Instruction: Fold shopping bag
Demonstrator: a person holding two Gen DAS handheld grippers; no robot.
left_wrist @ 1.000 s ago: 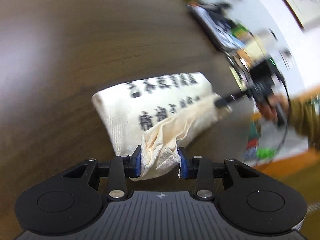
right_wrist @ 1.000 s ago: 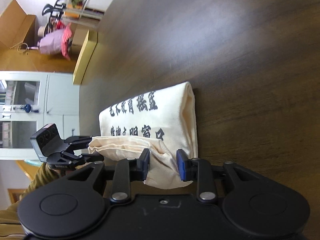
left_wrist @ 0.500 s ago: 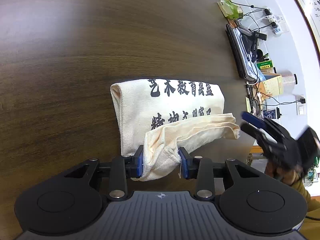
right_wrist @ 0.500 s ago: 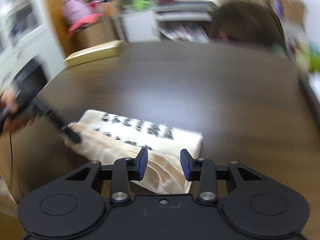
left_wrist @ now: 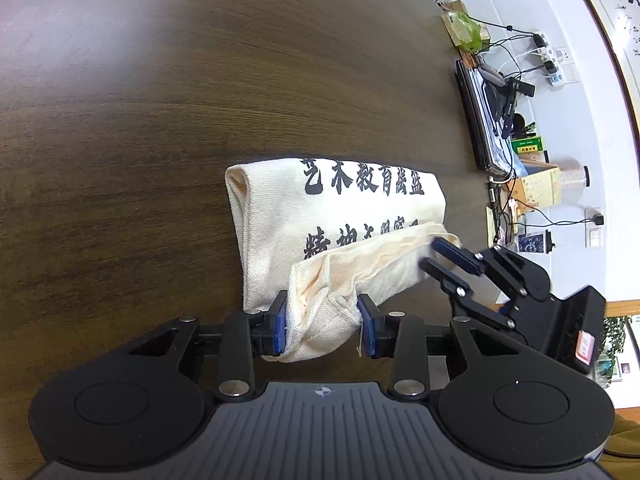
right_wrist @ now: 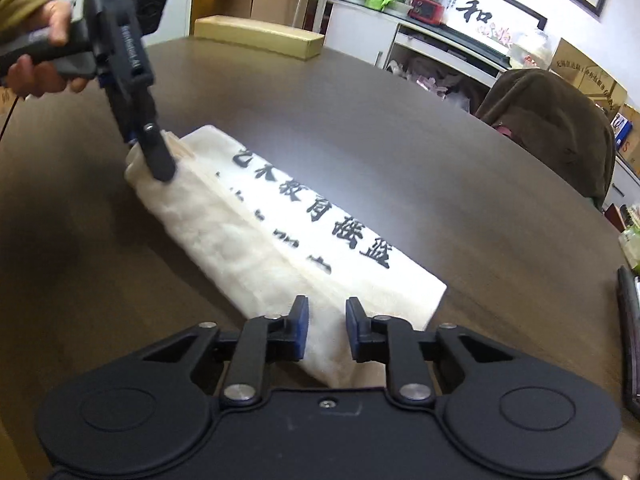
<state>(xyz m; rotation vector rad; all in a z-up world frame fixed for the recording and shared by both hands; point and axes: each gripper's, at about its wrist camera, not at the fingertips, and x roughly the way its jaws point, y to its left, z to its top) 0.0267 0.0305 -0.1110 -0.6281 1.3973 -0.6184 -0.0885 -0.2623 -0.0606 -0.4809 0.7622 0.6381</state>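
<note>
A cream canvas shopping bag (left_wrist: 340,216) with black printed characters lies folded into a long strip on the dark wooden table (left_wrist: 160,100). My left gripper (left_wrist: 322,320) is shut on the bunched cloth at one end of the strip; from the right wrist that gripper (right_wrist: 160,168) shows at the far left end of the bag (right_wrist: 320,240). My right gripper (right_wrist: 326,320) hovers over the other end, jaws closing, cloth showing below the gap and the pads not pressing on it. In the left wrist view the right gripper (left_wrist: 434,256) sits just off the loose flap's tip.
A stack of laptops and cables (left_wrist: 484,120) lines the table's edge. A long yellow box (right_wrist: 260,36) lies at the far side, a chair draped in brown cloth (right_wrist: 552,128) stands beyond the table, and a person's hand (right_wrist: 40,60) holds the left gripper's handle.
The right gripper let go of the bag's end, swung away while rolling upright, and has come back beside the flap's tip with narrower jaws. The left gripper kept its hold and rolled a little.
</note>
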